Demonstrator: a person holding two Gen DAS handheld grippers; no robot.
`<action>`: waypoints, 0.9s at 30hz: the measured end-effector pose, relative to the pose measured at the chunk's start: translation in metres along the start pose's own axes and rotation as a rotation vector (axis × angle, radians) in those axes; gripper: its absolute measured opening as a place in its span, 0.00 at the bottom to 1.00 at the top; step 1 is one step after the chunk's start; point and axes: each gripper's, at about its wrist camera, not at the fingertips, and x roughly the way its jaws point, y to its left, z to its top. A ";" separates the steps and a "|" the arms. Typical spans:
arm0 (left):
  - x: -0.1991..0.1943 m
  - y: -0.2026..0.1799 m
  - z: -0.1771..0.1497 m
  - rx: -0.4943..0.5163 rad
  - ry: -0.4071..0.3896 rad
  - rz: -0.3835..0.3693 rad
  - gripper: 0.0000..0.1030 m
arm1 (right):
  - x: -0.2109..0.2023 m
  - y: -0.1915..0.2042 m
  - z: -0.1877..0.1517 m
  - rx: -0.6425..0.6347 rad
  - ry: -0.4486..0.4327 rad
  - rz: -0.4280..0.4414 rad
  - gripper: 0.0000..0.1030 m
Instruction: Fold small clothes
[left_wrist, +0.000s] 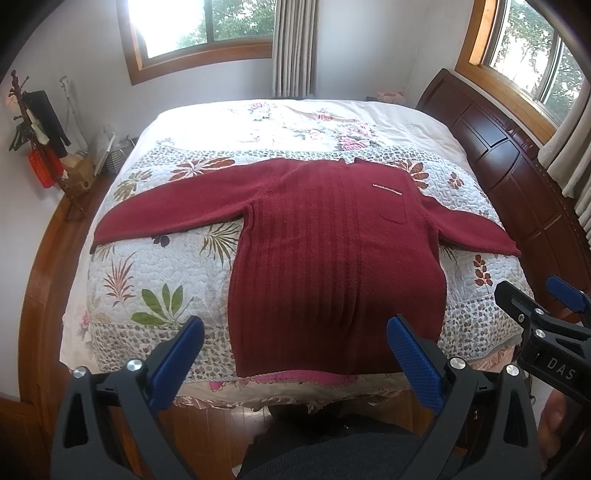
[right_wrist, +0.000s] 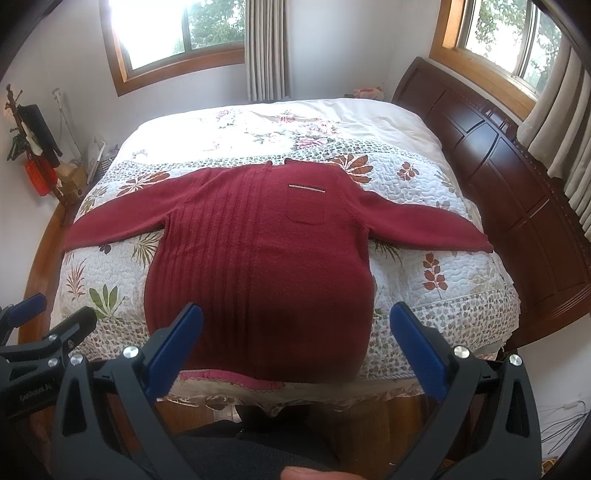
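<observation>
Sweater first, from the left wrist view: I have it laid flat, front up, on the quilted bedspread, both sleeves spread wide and the hem at the near edge of the bed, which I judge is the start position for a fold. My left gripper hovers above the hem with its jaws wide apart and nothing between them. The right gripper shows at the right edge, also clear of the cloth.

Over to the right wrist view: the same sweater fills the middle, chest pocket up. My right gripper hangs spread wide and empty over the hem. The headboard stands close beside the right sleeve, so I'd watch that side. A coat stand sits well apart at far left. Nothing lies on the sweater.
</observation>
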 end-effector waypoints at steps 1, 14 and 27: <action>0.000 0.001 0.000 -0.002 0.001 0.000 0.96 | 0.000 0.000 0.000 0.000 0.000 0.000 0.98; -0.004 0.000 0.001 -0.005 -0.006 0.003 0.96 | -0.001 0.003 0.000 -0.005 -0.006 0.001 0.98; -0.003 0.001 0.001 -0.003 -0.004 0.003 0.96 | -0.004 0.004 0.001 -0.006 -0.007 0.003 0.98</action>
